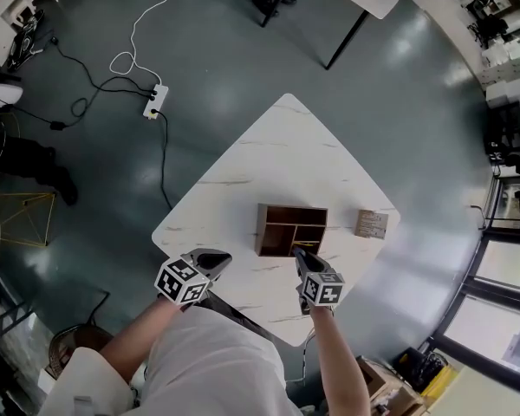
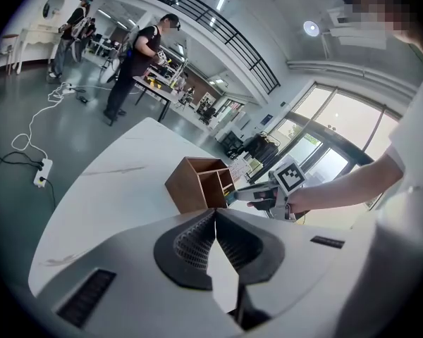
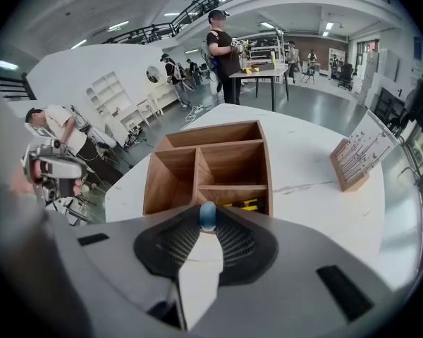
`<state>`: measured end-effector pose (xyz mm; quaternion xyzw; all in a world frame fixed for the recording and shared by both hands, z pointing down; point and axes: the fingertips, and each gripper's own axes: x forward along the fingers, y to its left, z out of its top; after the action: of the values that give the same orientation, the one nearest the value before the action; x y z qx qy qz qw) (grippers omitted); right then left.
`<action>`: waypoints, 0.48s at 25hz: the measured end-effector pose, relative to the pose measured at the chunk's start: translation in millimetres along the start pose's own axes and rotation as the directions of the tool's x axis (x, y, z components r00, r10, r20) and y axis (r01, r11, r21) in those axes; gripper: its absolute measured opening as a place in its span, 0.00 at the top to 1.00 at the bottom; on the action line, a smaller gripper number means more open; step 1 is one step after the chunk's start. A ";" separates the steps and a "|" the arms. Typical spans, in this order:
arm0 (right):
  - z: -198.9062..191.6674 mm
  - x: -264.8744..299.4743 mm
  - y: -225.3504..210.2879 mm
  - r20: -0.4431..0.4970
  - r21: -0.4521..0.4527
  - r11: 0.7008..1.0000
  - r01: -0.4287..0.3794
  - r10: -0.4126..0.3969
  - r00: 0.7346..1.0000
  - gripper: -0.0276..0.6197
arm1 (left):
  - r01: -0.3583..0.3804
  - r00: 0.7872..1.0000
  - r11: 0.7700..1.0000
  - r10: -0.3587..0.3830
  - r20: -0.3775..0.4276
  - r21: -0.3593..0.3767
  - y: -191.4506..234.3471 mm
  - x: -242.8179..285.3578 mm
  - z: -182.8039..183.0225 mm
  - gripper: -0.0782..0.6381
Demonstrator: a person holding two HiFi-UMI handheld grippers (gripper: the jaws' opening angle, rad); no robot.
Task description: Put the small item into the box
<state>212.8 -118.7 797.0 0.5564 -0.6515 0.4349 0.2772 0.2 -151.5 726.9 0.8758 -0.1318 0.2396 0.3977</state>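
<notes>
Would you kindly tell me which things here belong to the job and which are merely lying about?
Job: right gripper, shut on the small blue item; wooden box.
Lying about: card stand; power strip; left gripper, shut and empty.

No legible text; card print unreadable.

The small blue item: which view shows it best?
Right gripper view: the small blue item sits pinched in the right gripper's jaws, near the wooden box. Head view: hidden behind the gripper. Left gripper view: too small to tell.
</notes>
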 end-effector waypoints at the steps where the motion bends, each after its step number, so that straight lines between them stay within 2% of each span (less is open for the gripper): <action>1: 0.2 0.1 2.8 0.001 0.003 1.000 -0.008 0.008 1.000 0.83 | 0.000 1.000 1.000 0.000 -0.002 0.001 0.7 0.0 -0.3 0.87; 12: -9.5 -17.6 18.9 0.010 -0.006 0.999 -0.051 0.051 0.999 0.77 | 0.015 1.000 1.000 -0.015 0.010 0.014 -3.1 0.2 4.6 0.87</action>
<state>197.4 -101.9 781.7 0.5412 -0.6681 0.4371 0.2640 3.1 -152.9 722.4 0.8806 -0.1256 0.2333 0.3928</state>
